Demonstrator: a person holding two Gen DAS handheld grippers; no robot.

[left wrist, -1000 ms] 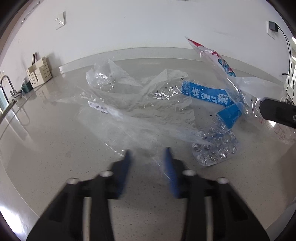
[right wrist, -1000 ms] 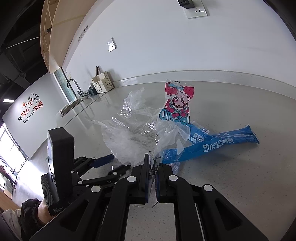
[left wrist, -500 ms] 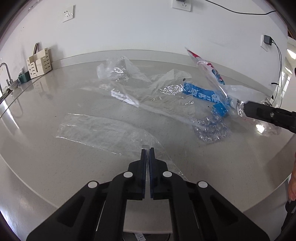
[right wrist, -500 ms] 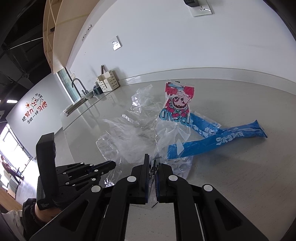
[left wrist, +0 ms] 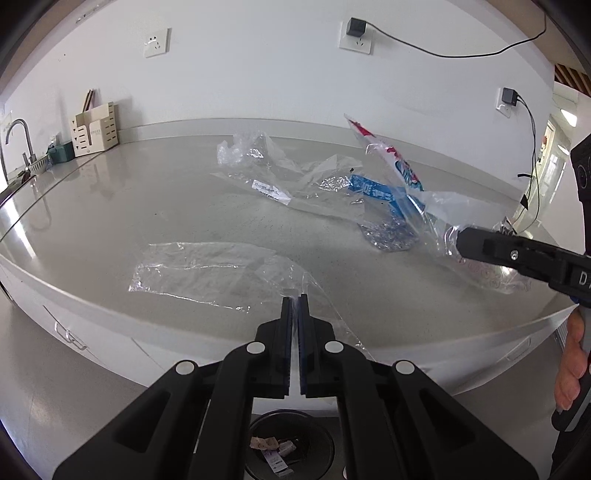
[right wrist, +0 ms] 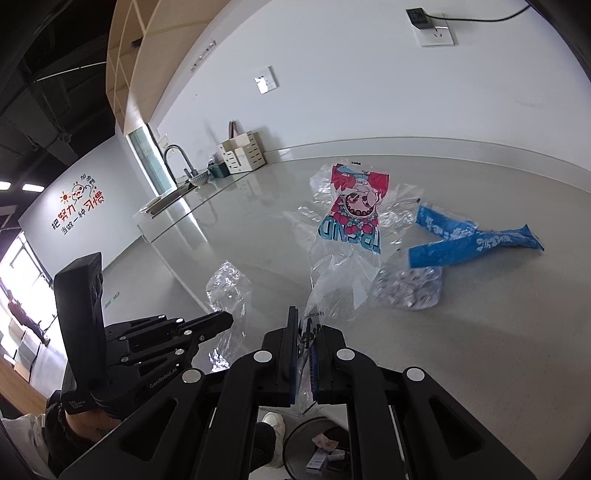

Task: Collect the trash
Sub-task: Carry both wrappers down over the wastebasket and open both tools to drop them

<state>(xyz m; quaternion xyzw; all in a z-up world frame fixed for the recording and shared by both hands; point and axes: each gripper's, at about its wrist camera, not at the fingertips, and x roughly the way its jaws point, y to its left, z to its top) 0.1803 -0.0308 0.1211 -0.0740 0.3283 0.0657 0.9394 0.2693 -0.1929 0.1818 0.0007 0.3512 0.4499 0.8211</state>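
My left gripper (left wrist: 294,301) is shut on the corner of a clear plastic sheet (left wrist: 207,271) that lies flat near the counter's front edge. My right gripper (right wrist: 303,325) is shut on a clear bag with a red and blue print (right wrist: 351,218), held up over the counter edge; it also shows in the left wrist view (left wrist: 402,177). Blue wrappers (right wrist: 476,243), a silver blister tray (right wrist: 410,288) and crumpled clear plastic (left wrist: 258,158) lie on the grey counter (left wrist: 129,206). A black trash bin (left wrist: 291,446) stands on the floor below both grippers.
A beige knife holder (left wrist: 96,129), a green box and a sink faucet (left wrist: 16,136) stand at the counter's far left. Wall sockets with a charger and cable (left wrist: 356,33) are behind. White drawers (left wrist: 70,332) run under the counter edge.
My left gripper closed on the clear sheet and pulled it back to the counter's front edge. My right gripper drew back with the printed bag, over the bin.
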